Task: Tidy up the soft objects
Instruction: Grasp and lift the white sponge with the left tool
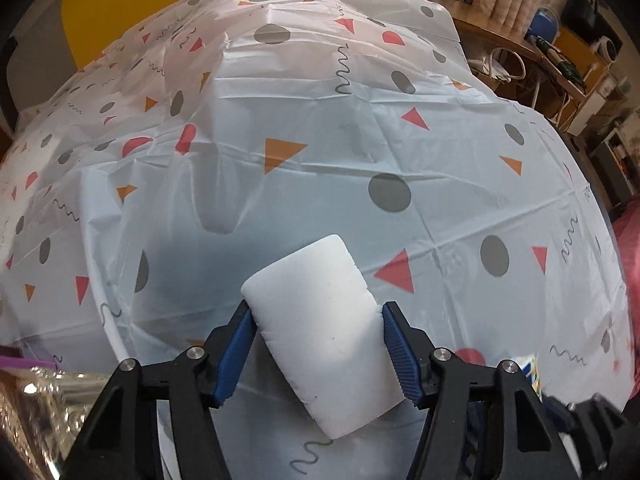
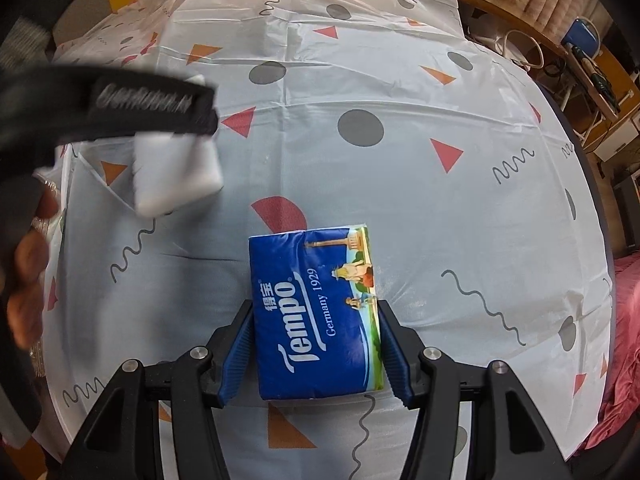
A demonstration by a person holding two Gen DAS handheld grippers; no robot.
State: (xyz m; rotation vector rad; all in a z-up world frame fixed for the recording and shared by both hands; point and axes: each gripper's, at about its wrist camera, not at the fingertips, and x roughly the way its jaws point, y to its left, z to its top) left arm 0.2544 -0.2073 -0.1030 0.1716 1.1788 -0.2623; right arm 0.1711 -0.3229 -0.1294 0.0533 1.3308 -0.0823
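Observation:
My left gripper [image 1: 316, 320] is shut on a white foam sponge block [image 1: 320, 328] and holds it above the patterned tablecloth [image 1: 360, 160]. In the right wrist view the same sponge [image 2: 176, 172] shows at the left, held under the left gripper's black finger [image 2: 160, 108]. My right gripper [image 2: 316, 320] is shut on a blue Tempo tissue pack [image 2: 316, 312], held above the tablecloth [image 2: 440, 200]. The two grippers are side by side, the left one further left and slightly ahead.
A shiny silver foil object [image 1: 36, 400] lies at the lower left by the table edge. A wooden desk with clutter [image 1: 520, 40] stands at the far right. Pink fabric [image 2: 624, 340] lies off the table's right edge. A hand [image 2: 28, 272] shows at left.

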